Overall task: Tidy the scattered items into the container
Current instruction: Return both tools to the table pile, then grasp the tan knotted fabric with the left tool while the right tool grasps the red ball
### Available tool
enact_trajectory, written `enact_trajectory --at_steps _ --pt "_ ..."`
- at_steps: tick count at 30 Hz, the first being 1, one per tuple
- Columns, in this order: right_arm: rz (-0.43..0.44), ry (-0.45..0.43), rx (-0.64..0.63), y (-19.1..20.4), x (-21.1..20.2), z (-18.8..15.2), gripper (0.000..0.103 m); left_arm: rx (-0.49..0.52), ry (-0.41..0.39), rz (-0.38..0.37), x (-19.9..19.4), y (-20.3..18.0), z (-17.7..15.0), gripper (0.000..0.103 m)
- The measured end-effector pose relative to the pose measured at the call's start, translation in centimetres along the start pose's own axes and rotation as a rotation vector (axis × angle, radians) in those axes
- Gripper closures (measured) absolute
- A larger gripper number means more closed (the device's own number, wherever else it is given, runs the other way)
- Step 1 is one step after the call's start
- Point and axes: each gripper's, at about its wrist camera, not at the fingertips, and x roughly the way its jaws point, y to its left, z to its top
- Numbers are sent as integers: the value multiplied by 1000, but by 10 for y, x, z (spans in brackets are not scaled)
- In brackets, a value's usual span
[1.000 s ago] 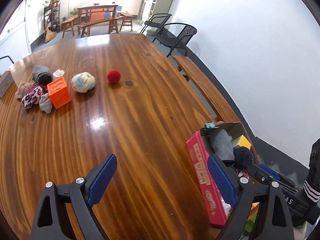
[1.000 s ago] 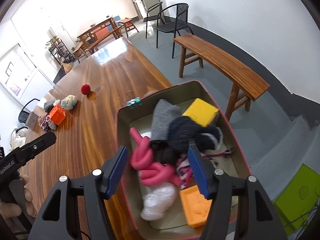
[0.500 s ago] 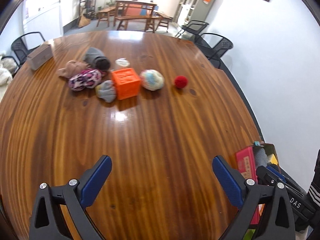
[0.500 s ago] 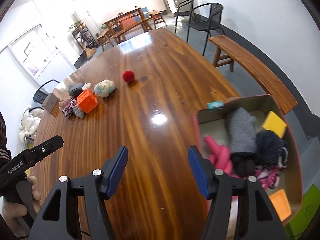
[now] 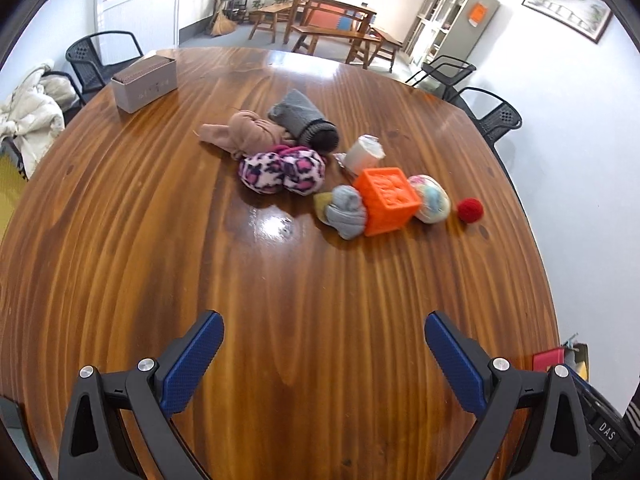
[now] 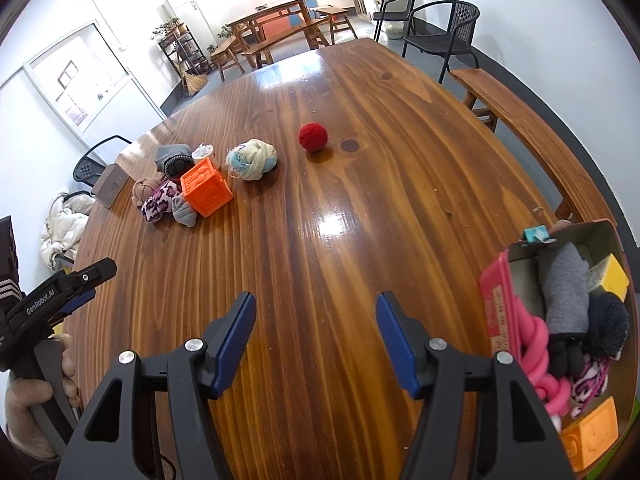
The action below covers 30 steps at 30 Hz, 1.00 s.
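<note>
Polished brown wood fills both views — a long table (image 5: pixel 120 240) on which the scattered items are gathered in a loose cluster at the far middle. In the cluster an orange cube (image 5: pixel 387 199) is seen touching a grey sock bundle (image 5: pixel 347 211) on its left and a pale knotted cloth ball (image 5: pixel 430 199) on its right; a red ball (image 5: pixel 470 209) lies just beside that, apart. Further back a pink spotted bundle (image 5: pixel 282 171), a tan cloth (image 5: pixel 244 136) and a grey rolled sock (image 5: pixel 302 120) are crowded together. The container (image 6: pixel 496 312) — pink-rimmed and already part-filled — is found at the near right edge of the table. The left gripper (image 5: pixel 324 356) has just been opening and is held spread wide over bare wood, nothing between its pads. The right gripper (image 6: pixel 316 336) is likewise spread and empty.
</note>
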Motion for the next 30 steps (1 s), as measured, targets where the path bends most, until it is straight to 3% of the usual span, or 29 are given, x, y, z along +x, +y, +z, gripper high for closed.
enact_trajectory --at_steps 14,30 --pt "-32 28 15 27 48 37 36 -18 13 45 50 49 70 1" --pt "-48 55 25 40 91 71 36 -34 6 78 115 65 149 1"
